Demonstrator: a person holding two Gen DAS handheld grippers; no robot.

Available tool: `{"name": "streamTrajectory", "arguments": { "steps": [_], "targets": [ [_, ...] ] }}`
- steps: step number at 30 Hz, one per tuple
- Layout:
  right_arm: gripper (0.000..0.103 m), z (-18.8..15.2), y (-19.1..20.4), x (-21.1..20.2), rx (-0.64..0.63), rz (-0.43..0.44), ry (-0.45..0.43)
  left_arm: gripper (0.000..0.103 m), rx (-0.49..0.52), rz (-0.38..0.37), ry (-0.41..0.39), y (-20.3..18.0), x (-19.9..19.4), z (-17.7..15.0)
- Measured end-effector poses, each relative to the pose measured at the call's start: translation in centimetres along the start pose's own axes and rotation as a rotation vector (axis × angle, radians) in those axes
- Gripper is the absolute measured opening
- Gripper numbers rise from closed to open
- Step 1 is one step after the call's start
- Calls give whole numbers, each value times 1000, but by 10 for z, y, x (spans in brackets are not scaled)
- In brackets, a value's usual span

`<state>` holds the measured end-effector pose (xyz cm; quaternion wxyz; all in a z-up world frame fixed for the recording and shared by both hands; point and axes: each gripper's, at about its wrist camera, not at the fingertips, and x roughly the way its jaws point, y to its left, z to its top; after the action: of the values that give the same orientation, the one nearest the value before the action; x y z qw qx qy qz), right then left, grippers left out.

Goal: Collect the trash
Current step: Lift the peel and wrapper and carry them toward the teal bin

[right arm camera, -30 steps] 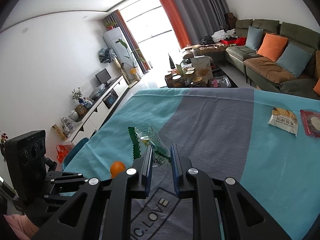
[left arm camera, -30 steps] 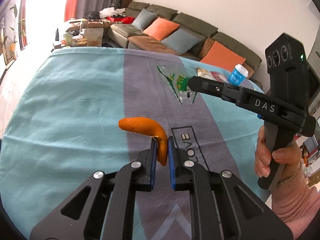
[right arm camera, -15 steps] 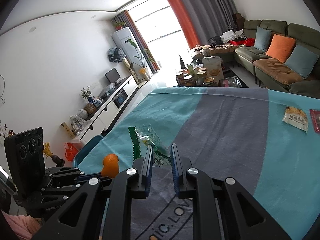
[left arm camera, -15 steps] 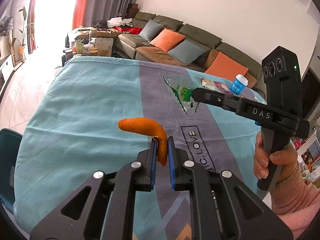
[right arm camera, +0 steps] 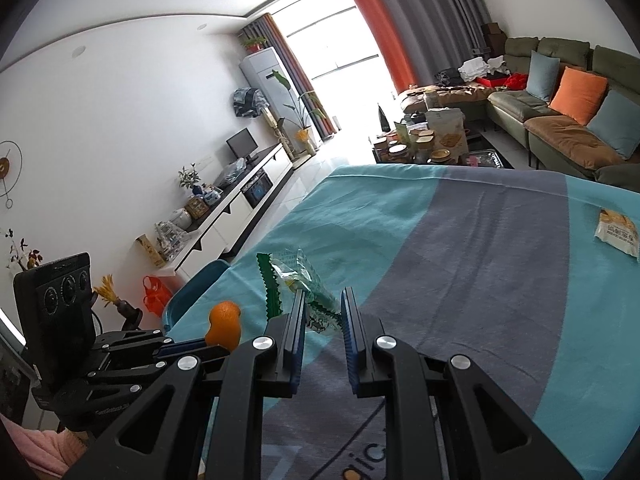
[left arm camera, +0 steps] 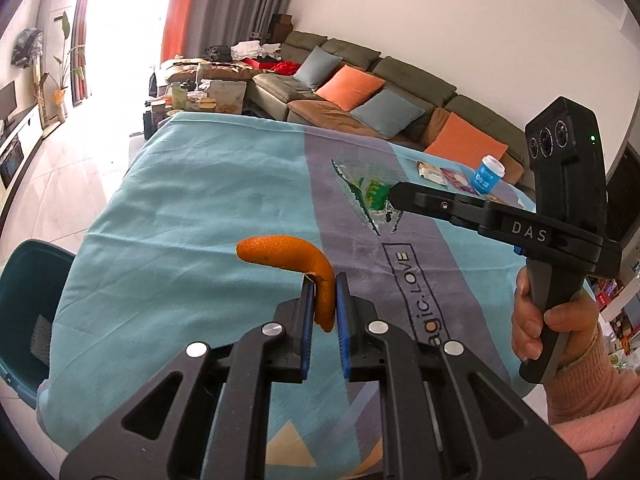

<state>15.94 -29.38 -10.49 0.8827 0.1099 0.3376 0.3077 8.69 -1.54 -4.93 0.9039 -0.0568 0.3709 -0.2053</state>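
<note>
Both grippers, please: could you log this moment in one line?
left gripper: shut on orange peel | right gripper: shut on clear wrapper

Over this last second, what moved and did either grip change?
Both grippers carried their loads back toward the teal bin, which has come into view at the table's edge. Unchanged: left gripper clamps the curved orange peel; right gripper holds the clear green-edged wrapper.

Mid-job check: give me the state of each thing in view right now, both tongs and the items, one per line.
Left tongs: shut on the orange peel.
Orange peel: pinched by one end, held above the cloth.
Right tongs: shut on the clear wrapper.
Clear wrapper: gripped at one end, lifted off the cloth.
Blue cup: upright on the table, lid on.
Snack packet: lying flat, untouched.
</note>
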Motion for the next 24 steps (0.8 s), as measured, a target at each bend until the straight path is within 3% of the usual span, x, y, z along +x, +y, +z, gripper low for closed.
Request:
{"name": "streamTrajectory", "arguments": {
  "steps": [24],
  "targets": [
    [16, -3, 25, 22, -26, 66, 29, 11, -42, 61, -28, 20, -37, -15]
  ]
}}
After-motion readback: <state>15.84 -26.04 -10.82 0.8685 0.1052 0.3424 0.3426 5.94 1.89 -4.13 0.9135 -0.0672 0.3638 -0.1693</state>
